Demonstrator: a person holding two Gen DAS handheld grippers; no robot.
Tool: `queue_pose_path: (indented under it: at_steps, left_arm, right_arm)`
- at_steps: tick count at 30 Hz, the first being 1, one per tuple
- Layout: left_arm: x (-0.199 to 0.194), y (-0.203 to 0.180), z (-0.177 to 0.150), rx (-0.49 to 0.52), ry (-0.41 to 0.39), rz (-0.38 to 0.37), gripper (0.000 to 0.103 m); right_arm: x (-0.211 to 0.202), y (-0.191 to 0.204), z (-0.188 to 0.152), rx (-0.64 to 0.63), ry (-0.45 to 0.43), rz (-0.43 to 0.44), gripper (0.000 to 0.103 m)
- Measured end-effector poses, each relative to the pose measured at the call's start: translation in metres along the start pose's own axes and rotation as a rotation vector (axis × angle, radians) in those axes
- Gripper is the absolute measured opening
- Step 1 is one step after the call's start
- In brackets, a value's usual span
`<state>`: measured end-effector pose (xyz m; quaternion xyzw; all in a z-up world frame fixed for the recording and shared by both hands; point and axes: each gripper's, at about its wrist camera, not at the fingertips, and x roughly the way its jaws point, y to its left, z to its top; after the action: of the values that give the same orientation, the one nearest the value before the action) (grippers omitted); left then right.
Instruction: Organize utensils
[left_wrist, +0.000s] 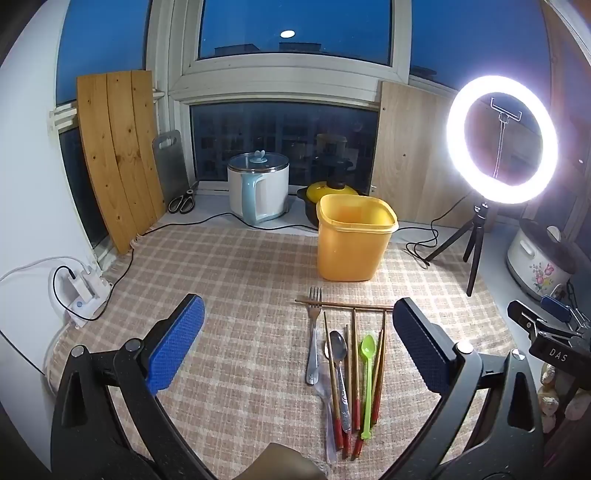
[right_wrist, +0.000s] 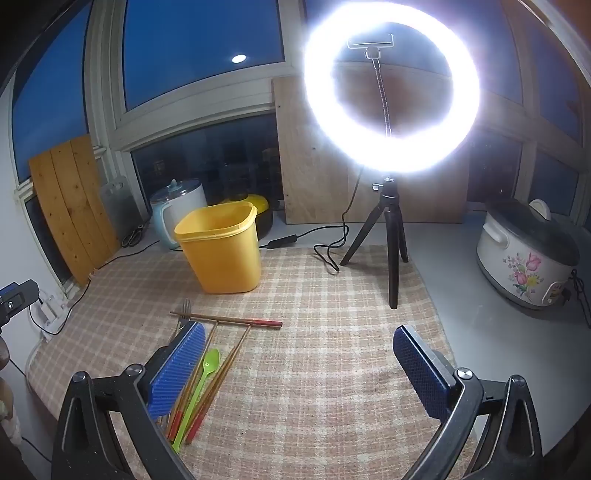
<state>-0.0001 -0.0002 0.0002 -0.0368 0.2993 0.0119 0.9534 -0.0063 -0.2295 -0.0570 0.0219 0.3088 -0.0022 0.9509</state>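
Note:
A yellow plastic tub (left_wrist: 352, 238) stands open on the checked cloth, also in the right wrist view (right_wrist: 221, 251). In front of it lie a metal fork (left_wrist: 314, 332), a metal spoon (left_wrist: 340, 365), a green plastic spoon (left_wrist: 367, 380) and several wooden chopsticks with red ends (left_wrist: 354, 373); two chopsticks lie crosswise (left_wrist: 343, 304). My left gripper (left_wrist: 297, 328) is open and empty, above the cloth, with the utensils between its fingers toward the right one. My right gripper (right_wrist: 299, 354) is open and empty, to the right of the utensils; its left finger (right_wrist: 177, 373) hides part of them.
A ring light on a tripod (right_wrist: 391, 236) stands at the right of the cloth, its cable (right_wrist: 325, 243) trailing. A white pot (left_wrist: 258, 188), a yellow-lidded pot (left_wrist: 325, 192), scissors (left_wrist: 183, 201) and boards line the sill. A flowered cooker (right_wrist: 524, 258) sits far right. A power strip (left_wrist: 85, 291) lies left.

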Motion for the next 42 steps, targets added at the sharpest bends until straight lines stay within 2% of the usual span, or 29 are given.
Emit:
queue_pose_path:
  at_steps: [42]
  left_arm:
    - [-0.0002, -0.0002, -0.0006, -0.005, -0.005, -0.003, 0.103]
  right_arm:
    - [0.0069, 0.0003, -0.0028, 0.010, 0.016, 0.037, 0.103]
